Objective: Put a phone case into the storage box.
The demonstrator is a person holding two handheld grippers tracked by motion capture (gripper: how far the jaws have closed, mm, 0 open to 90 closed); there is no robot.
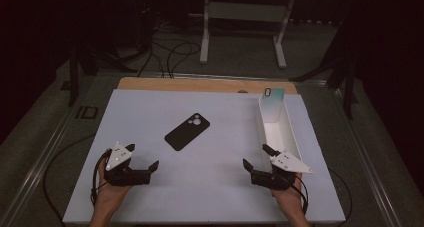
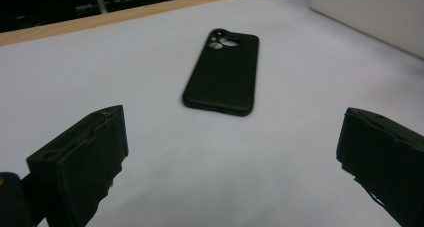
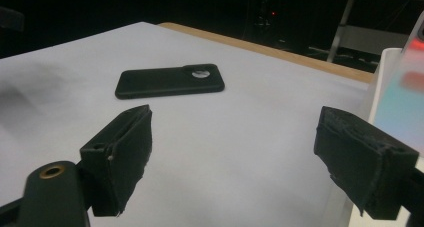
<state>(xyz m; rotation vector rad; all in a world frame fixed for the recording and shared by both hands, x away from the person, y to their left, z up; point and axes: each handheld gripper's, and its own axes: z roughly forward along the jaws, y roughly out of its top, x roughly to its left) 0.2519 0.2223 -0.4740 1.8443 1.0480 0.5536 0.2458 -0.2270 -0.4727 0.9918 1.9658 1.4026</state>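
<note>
- Worktop (image 1: 150, 187): a white sheet covers most of the high view, with a wooden strip showing along its far edge. The bare sheet gives both tools a flat, unobstructed area to work in.
- White tray (image 1: 286, 132): a long, narrow open box at the right of the high view, running from mid-frame towards the upper right. It appears placed as a receptacle, within easy reach of the right tool.
- Pale phone case (image 1: 274, 93): a light, teal-tinted case stands on end at the tray's far end, leaning against its end wall. In the right gripper view it shows as a blurred pale surface at the right edge (image 3: 402, 102).
- Black phone case (image 1: 187, 131): lies flat on the sheet at the centre of the high view, camera cut-out towards the upper right, well apart from tray and tools. It sits mid-frame in the left gripper view (image 2: 222, 72) and in the upper left of the right gripper view (image 3: 170, 80).
- Left tool (image 1: 145, 159): at the lower left of the high view, released, jaws spread wide with nothing between them. It points towards the black case, which suggests that case is the work in hand.
- Right tool (image 1: 255, 156): at the lower right, just beside the tray's near end, likewise released and empty, apparently waiting.
</note>
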